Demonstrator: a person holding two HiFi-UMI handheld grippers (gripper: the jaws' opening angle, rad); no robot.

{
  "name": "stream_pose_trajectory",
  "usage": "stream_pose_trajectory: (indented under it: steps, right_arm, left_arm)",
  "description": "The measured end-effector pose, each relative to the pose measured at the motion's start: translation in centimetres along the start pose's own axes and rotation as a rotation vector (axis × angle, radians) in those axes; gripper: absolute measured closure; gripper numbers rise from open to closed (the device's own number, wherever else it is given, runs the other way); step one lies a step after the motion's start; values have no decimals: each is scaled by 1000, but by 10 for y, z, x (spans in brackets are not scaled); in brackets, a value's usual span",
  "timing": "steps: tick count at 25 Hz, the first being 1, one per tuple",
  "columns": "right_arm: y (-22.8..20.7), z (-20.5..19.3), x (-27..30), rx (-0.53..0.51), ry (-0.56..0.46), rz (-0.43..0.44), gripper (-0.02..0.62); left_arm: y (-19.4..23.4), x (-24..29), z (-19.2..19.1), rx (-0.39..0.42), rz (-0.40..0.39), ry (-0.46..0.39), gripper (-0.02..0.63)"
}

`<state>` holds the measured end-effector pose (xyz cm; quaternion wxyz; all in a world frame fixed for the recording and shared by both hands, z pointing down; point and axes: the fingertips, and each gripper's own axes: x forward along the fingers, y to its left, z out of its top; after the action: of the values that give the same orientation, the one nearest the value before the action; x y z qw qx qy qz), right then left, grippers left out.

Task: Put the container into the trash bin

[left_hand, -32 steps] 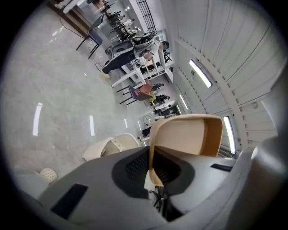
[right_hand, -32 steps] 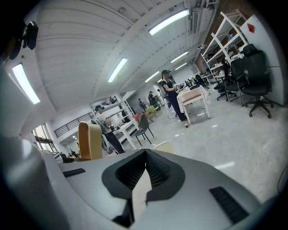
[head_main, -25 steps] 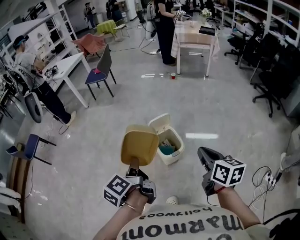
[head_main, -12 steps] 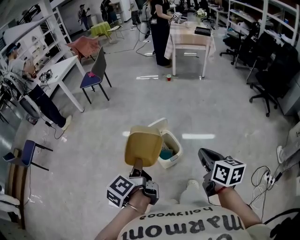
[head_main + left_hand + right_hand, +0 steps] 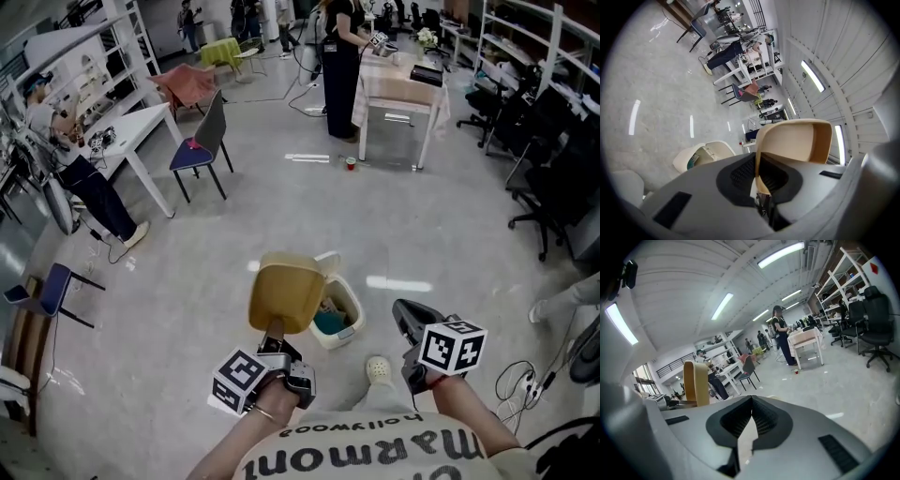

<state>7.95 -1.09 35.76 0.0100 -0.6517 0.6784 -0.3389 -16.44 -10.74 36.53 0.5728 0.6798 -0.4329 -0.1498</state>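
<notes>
A tan plastic container (image 5: 284, 295) hangs in the air in the head view, and my left gripper (image 5: 272, 330) is shut on its lower rim. It overlaps the left edge of the small cream trash bin (image 5: 339, 316), which stands on the floor with its lid up and teal rubbish inside. In the left gripper view the container's wall (image 5: 792, 140) sits pinched between the pads, with the bin (image 5: 701, 157) low on the left. My right gripper (image 5: 405, 317) floats right of the bin, shut and empty. In the right gripper view the pads of the right gripper (image 5: 751, 411) meet, and the container (image 5: 696, 383) shows at the left.
My shoe (image 5: 379, 371) is on the floor just right of the bin. Cables (image 5: 520, 384) lie at the right, with office chairs (image 5: 553, 187) beyond. A chair (image 5: 202, 141) and a white table (image 5: 131, 136) stand at the left. A person stands at a far table (image 5: 403, 89), and a red cup (image 5: 350, 163) sits on the floor.
Both grippers have moved forward with me. The bin now lies closer, partly under the held container, and my shoe has come into view beside it.
</notes>
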Motion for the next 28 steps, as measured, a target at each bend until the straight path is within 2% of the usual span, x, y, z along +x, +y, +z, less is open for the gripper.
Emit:
stream_pose_trajectory:
  steps: [8,12,15,28]
  right_arm:
    - [-27,49,54,-60,47,87,592]
    - [-37,76,84,-104,83,158,592]
    - [-49,90,98,-121,108,180,592]
    - [-63,109,157,-198,207,340,592]
  left_arm:
    - [-14,47,3,-26,23,-103,607]
    - [-17,66,6,-48,51,-183,607]
    - [-24,83,1,-61,59,-203,607]
    - [-19,99,-4,-104,123,-377,607]
